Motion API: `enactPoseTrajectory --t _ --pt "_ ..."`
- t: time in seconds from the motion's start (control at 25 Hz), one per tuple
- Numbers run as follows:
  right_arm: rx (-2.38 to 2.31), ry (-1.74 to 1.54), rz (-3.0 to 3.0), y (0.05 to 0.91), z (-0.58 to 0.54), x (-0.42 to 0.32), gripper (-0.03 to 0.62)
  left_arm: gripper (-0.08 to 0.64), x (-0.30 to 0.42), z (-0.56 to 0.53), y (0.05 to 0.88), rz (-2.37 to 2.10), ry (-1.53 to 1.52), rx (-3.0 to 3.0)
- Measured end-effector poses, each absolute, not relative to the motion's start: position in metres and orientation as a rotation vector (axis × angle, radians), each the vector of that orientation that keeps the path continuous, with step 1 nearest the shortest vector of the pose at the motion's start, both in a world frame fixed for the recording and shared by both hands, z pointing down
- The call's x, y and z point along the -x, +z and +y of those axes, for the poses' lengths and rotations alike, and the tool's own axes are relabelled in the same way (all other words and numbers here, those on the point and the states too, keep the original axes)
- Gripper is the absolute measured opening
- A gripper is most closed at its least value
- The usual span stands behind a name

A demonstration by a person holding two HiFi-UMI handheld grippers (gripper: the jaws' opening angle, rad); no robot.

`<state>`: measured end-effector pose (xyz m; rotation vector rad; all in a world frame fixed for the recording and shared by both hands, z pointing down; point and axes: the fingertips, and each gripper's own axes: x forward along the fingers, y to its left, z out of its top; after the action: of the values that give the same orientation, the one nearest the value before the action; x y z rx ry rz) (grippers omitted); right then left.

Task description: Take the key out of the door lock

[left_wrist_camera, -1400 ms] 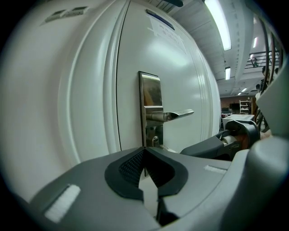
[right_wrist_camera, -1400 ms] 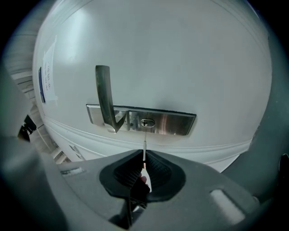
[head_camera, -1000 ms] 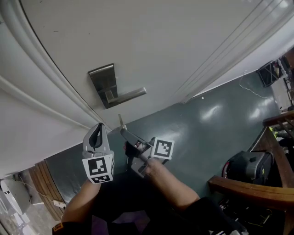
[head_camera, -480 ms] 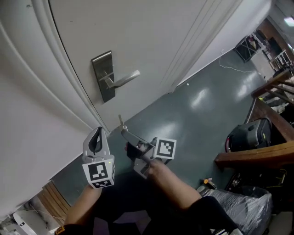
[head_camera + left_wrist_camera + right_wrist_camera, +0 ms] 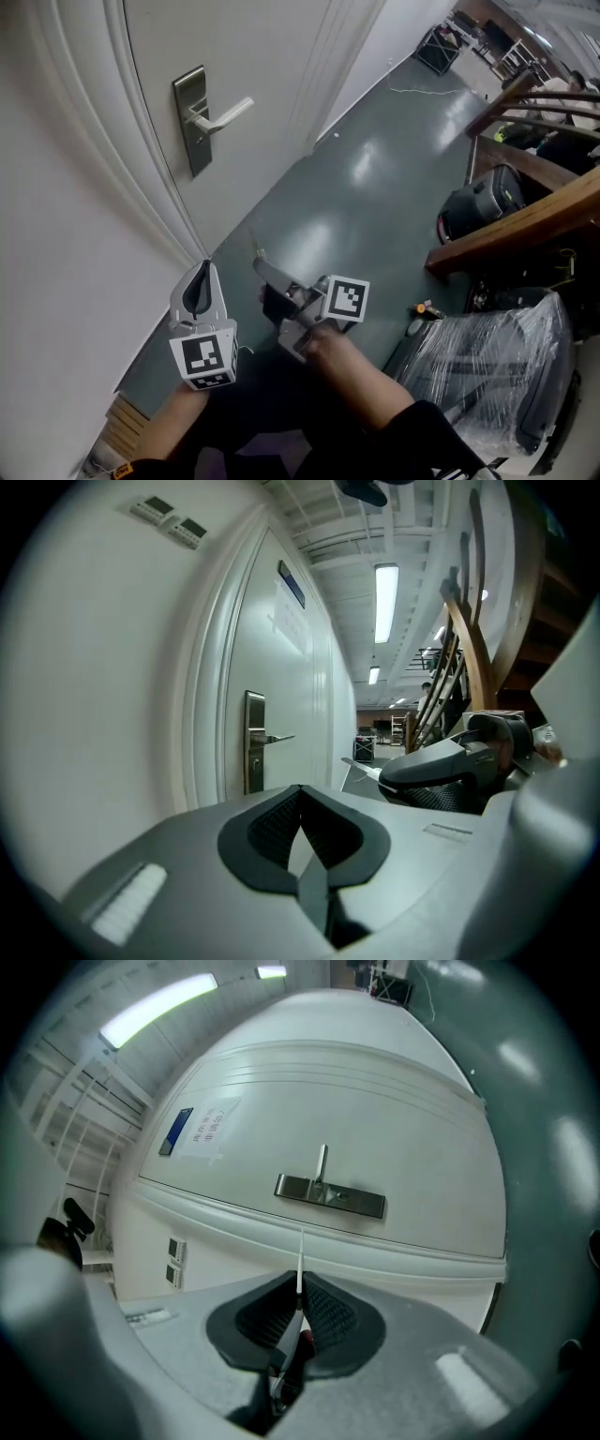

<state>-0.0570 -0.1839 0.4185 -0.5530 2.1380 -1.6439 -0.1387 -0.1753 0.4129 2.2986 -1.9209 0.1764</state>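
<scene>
The steel lock plate (image 5: pixel 190 120) with its lever handle (image 5: pixel 223 112) sits on the white door (image 5: pixel 272 56) at the upper left, well away from both grippers. My right gripper (image 5: pixel 262 267) is shut on the key (image 5: pixel 254 247), whose thin blade sticks out past the jaws. In the right gripper view the key's blade (image 5: pixel 301 1255) rises from the shut right gripper (image 5: pixel 300 1290) toward the lock plate (image 5: pixel 330 1194), with a wide gap between them. My left gripper (image 5: pixel 202 269) is shut on nothing, beside the right one. The left gripper (image 5: pixel 301 794) faces the lock plate (image 5: pixel 254 742).
A white door frame (image 5: pixel 141 178) and wall fill the left. Dark green floor (image 5: pixel 375 178) stretches to the right. A wooden rail (image 5: pixel 525 220), a black bag (image 5: pixel 483 206) and a plastic-wrapped bundle (image 5: pixel 497 366) stand at the right. Wall switches (image 5: pixel 175 1260) are beside the door.
Both grippers have drawn back from the door with the key still in the right one. The lock plate has shifted up and left in the head view, and more floor shows.
</scene>
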Motion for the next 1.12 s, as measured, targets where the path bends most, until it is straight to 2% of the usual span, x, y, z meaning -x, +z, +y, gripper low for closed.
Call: enactPoseTrajectory --t 0.6,1.12 --pt "0.720 -1.573 2.083 0.405 -0.089 -0.015 0.015 0.018 0.061 -0.101 0.393 -1.718 0.075 -2.451" --pt "0.677 -1.542 2.083 0.393 0.014 -0.109 0.015 0.018 -0.027 0.001 0.383 -1.775 0.134 -2.427"
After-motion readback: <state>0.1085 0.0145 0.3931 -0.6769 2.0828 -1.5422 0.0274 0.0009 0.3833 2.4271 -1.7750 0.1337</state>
